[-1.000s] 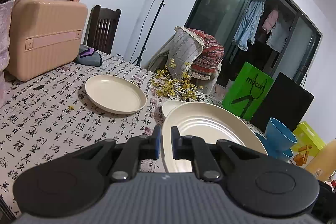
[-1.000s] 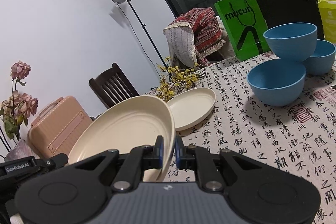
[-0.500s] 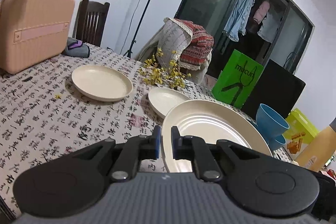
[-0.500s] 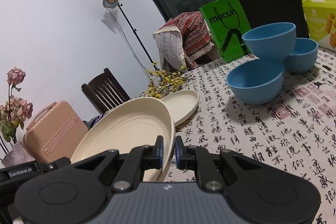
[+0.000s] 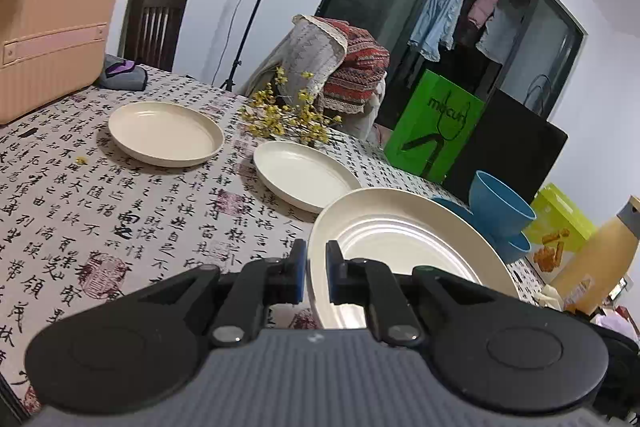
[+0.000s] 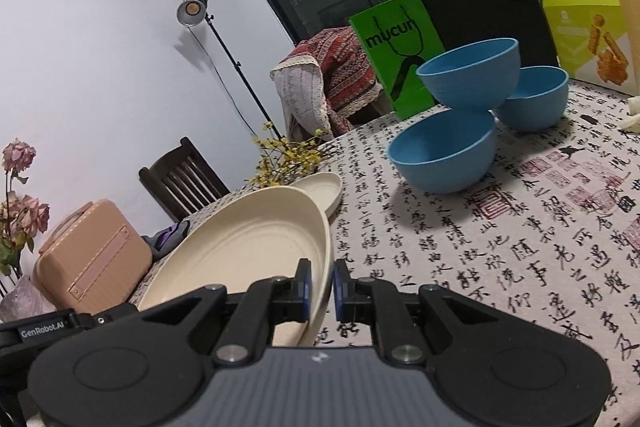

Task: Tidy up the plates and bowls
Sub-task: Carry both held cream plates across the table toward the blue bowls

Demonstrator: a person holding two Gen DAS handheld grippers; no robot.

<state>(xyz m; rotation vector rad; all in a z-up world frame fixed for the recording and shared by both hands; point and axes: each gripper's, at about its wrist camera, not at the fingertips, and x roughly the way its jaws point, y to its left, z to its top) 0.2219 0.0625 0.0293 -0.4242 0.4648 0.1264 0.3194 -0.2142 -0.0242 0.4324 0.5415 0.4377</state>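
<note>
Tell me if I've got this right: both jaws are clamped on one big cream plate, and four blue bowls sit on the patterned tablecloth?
Nearly. The right wrist view shows three blue bowls, not four, one perched on the other two. The rest holds: the left gripper and right gripper have their jaws clamped on opposite rims of the big cream plate above the patterned tablecloth.

Two wrist fisheye views, low over the bench (image 5: 120,211).
Each looks forward past its tool; both share the large plate (image 5: 400,239) and green bag (image 6: 396,51).

Even indoor light, soft shadows under bowls (image 6: 442,157), sharp, fisheye-bent edges
</note>
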